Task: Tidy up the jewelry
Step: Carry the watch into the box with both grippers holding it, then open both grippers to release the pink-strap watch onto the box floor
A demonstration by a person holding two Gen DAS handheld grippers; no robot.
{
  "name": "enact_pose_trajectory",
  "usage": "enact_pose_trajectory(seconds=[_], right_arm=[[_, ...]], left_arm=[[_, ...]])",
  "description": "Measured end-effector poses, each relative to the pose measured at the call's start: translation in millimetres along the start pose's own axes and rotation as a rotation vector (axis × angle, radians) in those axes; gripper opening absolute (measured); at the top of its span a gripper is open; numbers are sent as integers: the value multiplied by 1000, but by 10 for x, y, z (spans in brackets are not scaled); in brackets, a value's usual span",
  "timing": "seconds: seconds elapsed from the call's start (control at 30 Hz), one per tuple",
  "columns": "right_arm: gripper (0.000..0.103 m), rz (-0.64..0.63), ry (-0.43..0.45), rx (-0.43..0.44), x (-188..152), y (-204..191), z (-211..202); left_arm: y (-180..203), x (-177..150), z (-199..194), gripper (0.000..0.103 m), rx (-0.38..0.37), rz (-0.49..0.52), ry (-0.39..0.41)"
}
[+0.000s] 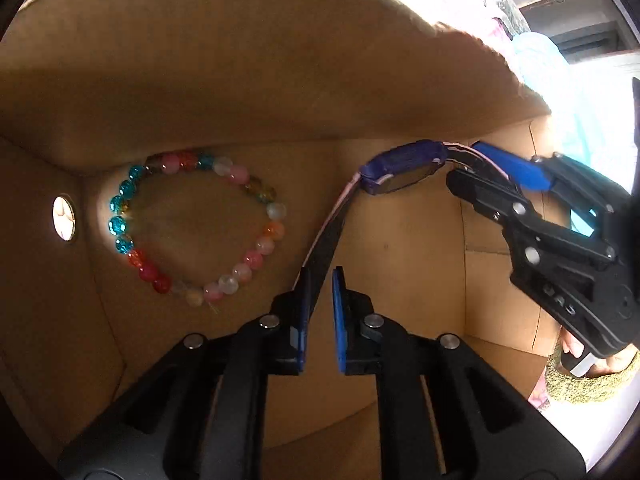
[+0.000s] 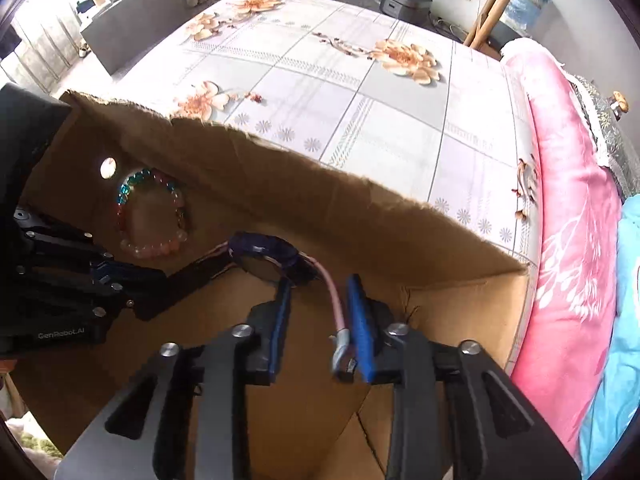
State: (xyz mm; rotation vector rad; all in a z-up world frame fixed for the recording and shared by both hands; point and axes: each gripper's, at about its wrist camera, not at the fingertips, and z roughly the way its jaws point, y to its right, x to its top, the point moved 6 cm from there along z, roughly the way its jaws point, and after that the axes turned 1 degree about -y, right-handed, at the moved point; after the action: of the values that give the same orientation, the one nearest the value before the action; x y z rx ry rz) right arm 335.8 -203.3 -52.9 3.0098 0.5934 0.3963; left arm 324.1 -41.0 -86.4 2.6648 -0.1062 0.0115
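Observation:
A purple watch (image 1: 404, 168) with a pink strap lies inside a cardboard box (image 1: 240, 80). A bracelet of coloured beads (image 1: 196, 228) lies on the box floor to its left. My left gripper (image 1: 320, 316) is open, its fingers either side of one strap end. My right gripper (image 2: 320, 320) is open; the other pink strap end (image 2: 340, 320) rests against its right pad. In the right wrist view the watch (image 2: 264, 256) sits just past the fingertips and the bracelet (image 2: 152, 212) lies at the far left. The right gripper (image 1: 480, 168) also shows in the left wrist view.
The box stands on a bed with a floral sheet (image 2: 340, 80). A pink quilt (image 2: 568, 240) lies along the right. The box wall has a round hole (image 1: 64, 218). The box's far wall (image 2: 320, 192) rises close beyond the watch.

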Motion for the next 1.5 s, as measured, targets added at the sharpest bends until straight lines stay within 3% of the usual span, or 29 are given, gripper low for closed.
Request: enact_pose_trajectory(seconds=[0.27,0.4,0.6,0.67,0.77,0.83,0.87,0.93,1.03,1.1,1.17,1.23,1.3,1.37,1.5], right_arm=[[38,11,50,-4,51,65,-201],[23,65,78,-19,84,219,-283],[21,114,114,12,93,316,-431],[21,119,125,16,82,319,-478],[21,115,143,30,60,306,-557],[21,116,153,50,47,293,-588],[21,118,158,57,41,287,-599],[21,124,164,68,28,288,-604],[21,135,173,83,10,284,-598],[21,144,185,89,-10,296,-605],[21,155,194,95,-38,319,-621],[22,173,212,115,-74,347,-672],[22,189,239,146,-117,371,-747],[22,197,268,160,-168,377,-838],[22,215,335,212,-304,336,-1036]], left_arm=[[-2,-106,-11,10,50,25,14],[9,-143,12,10,107,38,11],[154,-96,22,7,193,111,3],[243,-151,-8,3,202,153,-19],[370,-322,-52,2,133,210,-104],[395,-427,-90,2,139,247,-134],[389,-462,-110,2,145,256,-142],[347,-492,-167,2,230,288,-123],[341,-440,-308,17,257,294,-33],[339,-372,-416,18,272,275,24],[395,-310,-498,18,239,264,64],[480,-284,-512,21,201,258,71],[600,-267,-474,33,195,283,75],[743,-249,-373,37,228,329,78],[744,-171,26,37,266,400,-6]])
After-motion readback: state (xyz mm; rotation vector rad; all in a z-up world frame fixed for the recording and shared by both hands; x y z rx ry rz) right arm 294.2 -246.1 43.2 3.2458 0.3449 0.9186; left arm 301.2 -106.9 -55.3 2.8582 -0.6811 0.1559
